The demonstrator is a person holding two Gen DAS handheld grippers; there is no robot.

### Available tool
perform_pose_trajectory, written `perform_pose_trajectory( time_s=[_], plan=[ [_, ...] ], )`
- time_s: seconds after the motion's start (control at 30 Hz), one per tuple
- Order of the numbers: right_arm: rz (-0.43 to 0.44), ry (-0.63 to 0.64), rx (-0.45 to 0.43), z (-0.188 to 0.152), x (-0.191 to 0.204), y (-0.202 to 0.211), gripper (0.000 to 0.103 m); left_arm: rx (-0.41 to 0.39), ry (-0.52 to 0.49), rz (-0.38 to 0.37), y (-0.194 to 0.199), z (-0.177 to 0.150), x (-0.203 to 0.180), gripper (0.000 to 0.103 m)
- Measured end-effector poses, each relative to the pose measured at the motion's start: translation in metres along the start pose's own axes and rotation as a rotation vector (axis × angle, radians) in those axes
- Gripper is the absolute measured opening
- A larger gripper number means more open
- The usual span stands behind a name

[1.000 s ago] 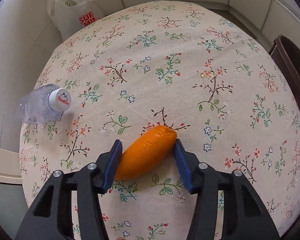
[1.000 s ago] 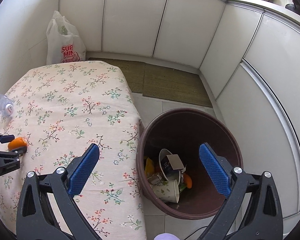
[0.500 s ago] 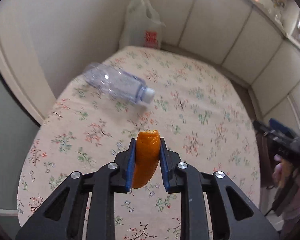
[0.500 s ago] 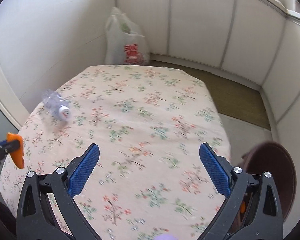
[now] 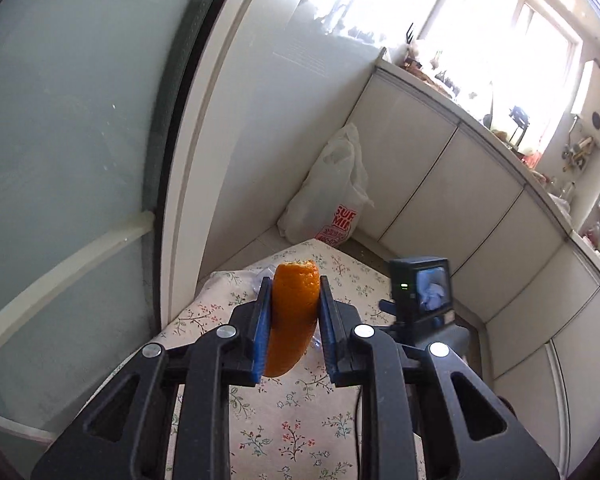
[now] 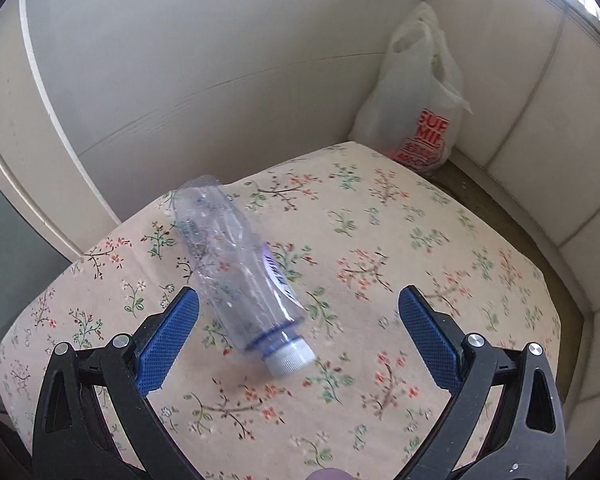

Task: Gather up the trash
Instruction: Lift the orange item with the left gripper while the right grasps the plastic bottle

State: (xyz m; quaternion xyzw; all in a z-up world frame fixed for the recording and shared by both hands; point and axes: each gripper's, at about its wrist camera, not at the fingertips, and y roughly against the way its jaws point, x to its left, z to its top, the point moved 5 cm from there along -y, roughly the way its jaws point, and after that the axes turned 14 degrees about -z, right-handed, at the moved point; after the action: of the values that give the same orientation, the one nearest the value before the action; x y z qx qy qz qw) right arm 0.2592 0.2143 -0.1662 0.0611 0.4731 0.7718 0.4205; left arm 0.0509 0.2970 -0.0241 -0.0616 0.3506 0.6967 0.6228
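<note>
Above the floral counter point(image 6: 380, 240), my left gripper point(image 5: 293, 312) fingers clamping orange peel point(image 5: 292, 312), my right gripper point(image 6: 296, 336) fingers spread wide around the lying plastic bottle point(image 6: 236, 264), not touching it.

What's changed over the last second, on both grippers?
The left gripper closed on the orange peel and lifted it off the table. The right gripper swung from the trash bin to above the plastic bottle, jaws open throughout. The bottle is untouched; the plastic bag is unmoved.
</note>
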Motion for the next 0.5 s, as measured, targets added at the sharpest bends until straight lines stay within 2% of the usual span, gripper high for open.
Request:
perform_pose_trajectory(
  time_s=[0.17,0.43,0.47,0.5],
  plan=[
    [0.014,0.131,0.017,0.022,0.047,-0.024,0.096,-0.038,-0.012,-0.027,0.006,0.007,-0.004,0.022],
    [-0.003,0.273,0.060,0.027,0.084,-0.055,0.096,-0.023,0.034,-0.059,-0.001,0.006,0.005,0.022],
    [-0.001,0.280,0.069,0.025,0.086,-0.058,0.095,-0.020,0.036,-0.058,-0.002,0.005,0.005,0.022],
    [0.004,0.280,0.077,0.023,0.088,-0.060,0.089,-0.017,0.036,-0.059,-0.002,0.004,0.004,0.022]
  ],
)
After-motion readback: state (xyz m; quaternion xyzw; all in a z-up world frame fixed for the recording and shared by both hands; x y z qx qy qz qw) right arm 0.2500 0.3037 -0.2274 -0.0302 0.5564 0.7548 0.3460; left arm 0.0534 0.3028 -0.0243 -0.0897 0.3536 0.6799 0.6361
